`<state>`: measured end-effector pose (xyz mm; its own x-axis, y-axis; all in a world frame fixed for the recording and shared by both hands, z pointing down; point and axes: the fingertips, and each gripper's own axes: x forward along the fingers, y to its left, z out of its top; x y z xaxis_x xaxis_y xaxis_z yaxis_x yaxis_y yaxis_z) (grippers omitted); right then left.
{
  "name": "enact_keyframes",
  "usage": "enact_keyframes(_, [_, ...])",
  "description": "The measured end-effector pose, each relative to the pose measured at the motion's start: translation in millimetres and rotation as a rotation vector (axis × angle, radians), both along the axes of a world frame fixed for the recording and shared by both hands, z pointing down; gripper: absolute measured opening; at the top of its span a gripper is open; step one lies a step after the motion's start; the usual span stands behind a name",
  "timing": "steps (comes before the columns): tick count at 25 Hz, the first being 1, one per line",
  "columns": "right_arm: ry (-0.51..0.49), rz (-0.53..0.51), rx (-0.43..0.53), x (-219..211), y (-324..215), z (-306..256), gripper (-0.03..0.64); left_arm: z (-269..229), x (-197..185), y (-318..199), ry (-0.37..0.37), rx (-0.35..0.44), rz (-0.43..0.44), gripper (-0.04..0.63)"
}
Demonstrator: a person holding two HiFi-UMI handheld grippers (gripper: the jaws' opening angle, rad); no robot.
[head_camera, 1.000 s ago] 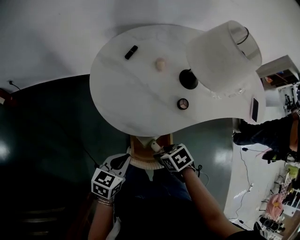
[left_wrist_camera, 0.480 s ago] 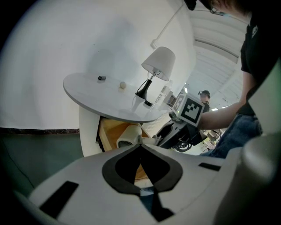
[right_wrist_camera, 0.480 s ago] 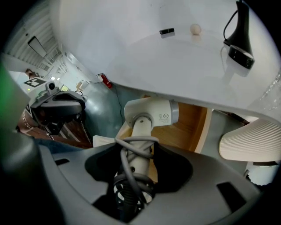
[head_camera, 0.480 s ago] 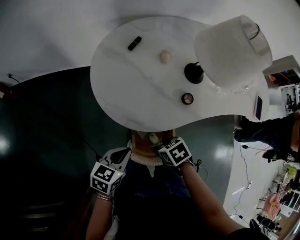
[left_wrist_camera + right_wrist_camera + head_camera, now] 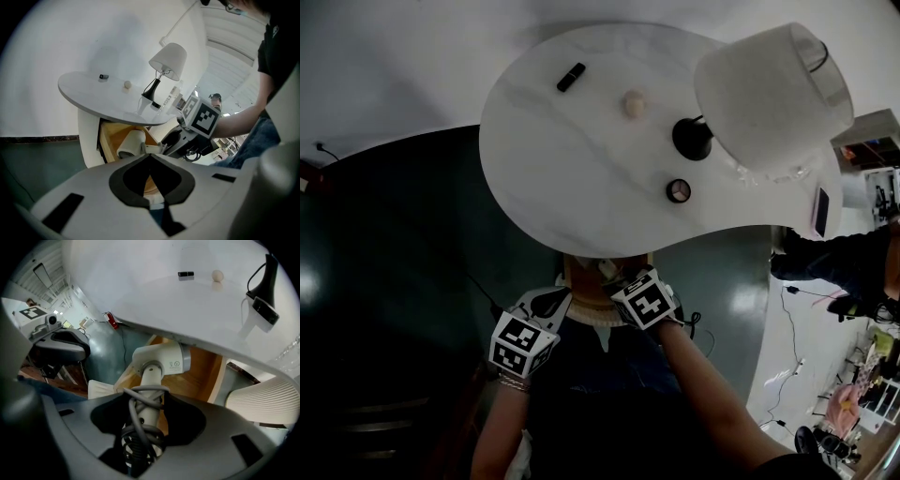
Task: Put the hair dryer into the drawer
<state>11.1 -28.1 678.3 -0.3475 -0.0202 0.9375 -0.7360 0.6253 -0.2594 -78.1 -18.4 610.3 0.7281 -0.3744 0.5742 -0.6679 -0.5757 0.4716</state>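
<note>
You had the right gripper's jaws clamped on the handle of the hair dryer, over its wound cord. That let the head go first into the open drawer under the bench, while the left gripper hung beside it, jaws pressed together on nothing. The handle ran in line with the right jaws, slanting down, and the barrel lay crosswise to it, 1 round end facing the left gripper.
</note>
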Motion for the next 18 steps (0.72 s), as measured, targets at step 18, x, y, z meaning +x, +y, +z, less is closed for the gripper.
enact_keyframes(18, [0.106,-0.059,0.045,3.0,-4.1,22.9,0.232,15.2,38.8,-16.5,-0.045,0.019,0.115,0.012])
